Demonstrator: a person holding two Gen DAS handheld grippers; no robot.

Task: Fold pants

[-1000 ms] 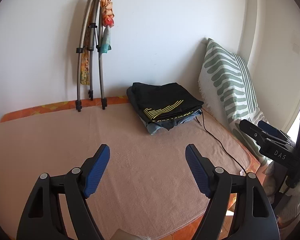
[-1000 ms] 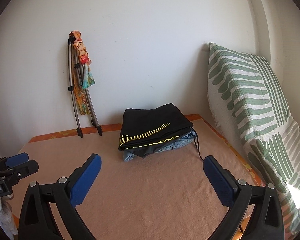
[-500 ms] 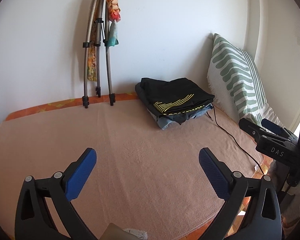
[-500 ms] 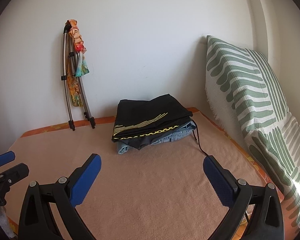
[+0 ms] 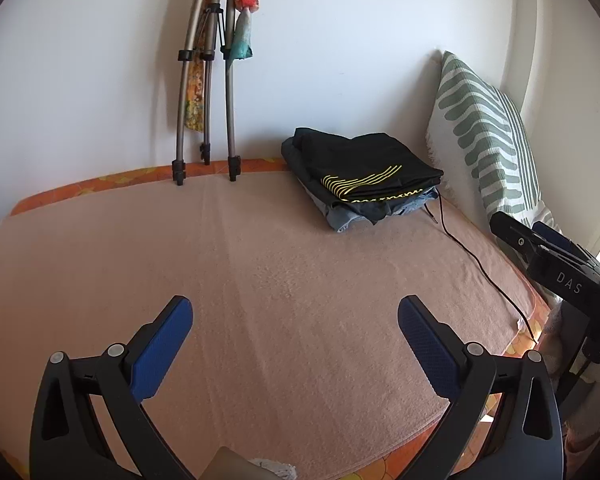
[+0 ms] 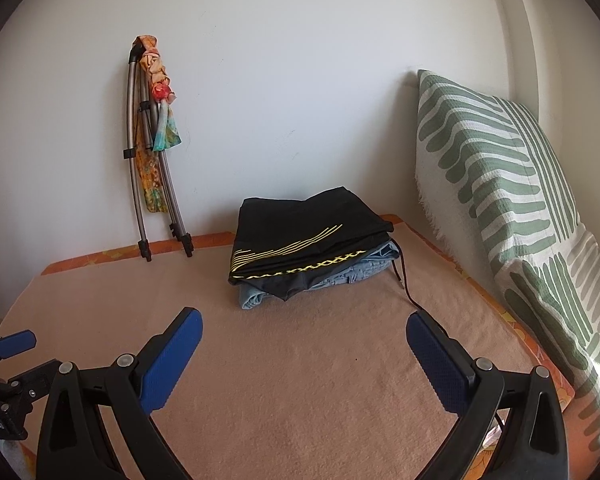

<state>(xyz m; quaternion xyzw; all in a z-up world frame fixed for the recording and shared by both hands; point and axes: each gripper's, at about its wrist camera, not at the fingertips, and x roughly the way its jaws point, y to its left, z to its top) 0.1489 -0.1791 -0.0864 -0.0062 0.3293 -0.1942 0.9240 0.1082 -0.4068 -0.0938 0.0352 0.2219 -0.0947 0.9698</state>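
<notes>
A folded stack of clothes sits at the back of the bed near the wall: black pants with yellow stripes on top of folded blue jeans. My left gripper is open and empty, held above the pink blanket well short of the stack. My right gripper is open and empty, in front of the stack. The right gripper's body shows at the right edge of the left wrist view. The left gripper's body shows at the left edge of the right wrist view.
A green-and-white striped pillow leans against the right wall. A folded metal frame with colourful cloth leans on the back wall. A black cable runs from the stack toward the bed's right edge.
The left gripper has opened wider and swung left and back, so the stack sits further right in its view. The right gripper shifted slightly, staying open.
</notes>
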